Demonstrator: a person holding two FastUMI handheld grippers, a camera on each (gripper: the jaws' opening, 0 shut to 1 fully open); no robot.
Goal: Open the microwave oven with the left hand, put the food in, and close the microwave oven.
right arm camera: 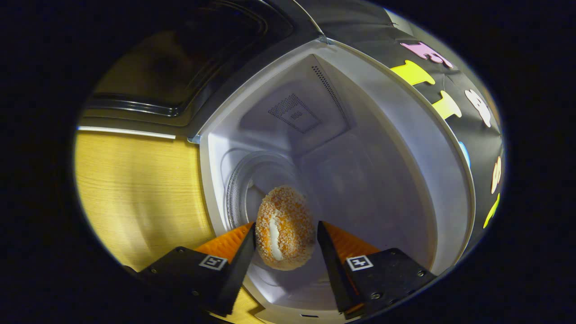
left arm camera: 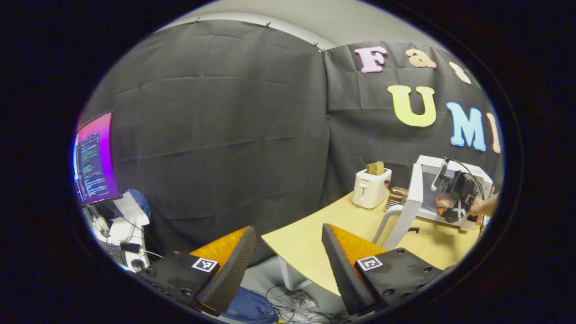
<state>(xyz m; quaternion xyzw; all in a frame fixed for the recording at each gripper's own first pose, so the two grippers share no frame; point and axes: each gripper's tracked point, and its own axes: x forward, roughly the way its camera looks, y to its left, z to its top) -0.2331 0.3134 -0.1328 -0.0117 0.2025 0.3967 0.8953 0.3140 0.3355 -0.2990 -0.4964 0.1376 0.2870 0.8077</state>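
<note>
Seemingly unbranded toaster (left arm camera: 371, 187), label illegible.

Microwaves: 1 (left arm camera: 450, 189), white, door open
Microwave doors: 1 (left arm camera: 411, 202)
Toasters: 1 (left arm camera: 371, 187), white
Bread slices in the toaster: 1 (left arm camera: 375, 168)
Tables: 1 (left arm camera: 310, 243), light wood
Monitors: 1 (left arm camera: 93, 159)
Keyboards: 1 (left arm camera: 114, 253)
Buns: 1 (right arm camera: 284, 228), crumbed, split along the side
Glass turntables in the microwave: 1 (right arm camera: 243, 184)
Grippers: 2, the left gripper (left arm camera: 288, 252) and the right gripper (right arm camera: 286, 245)
Hands: 1 (left arm camera: 483, 206)
</note>
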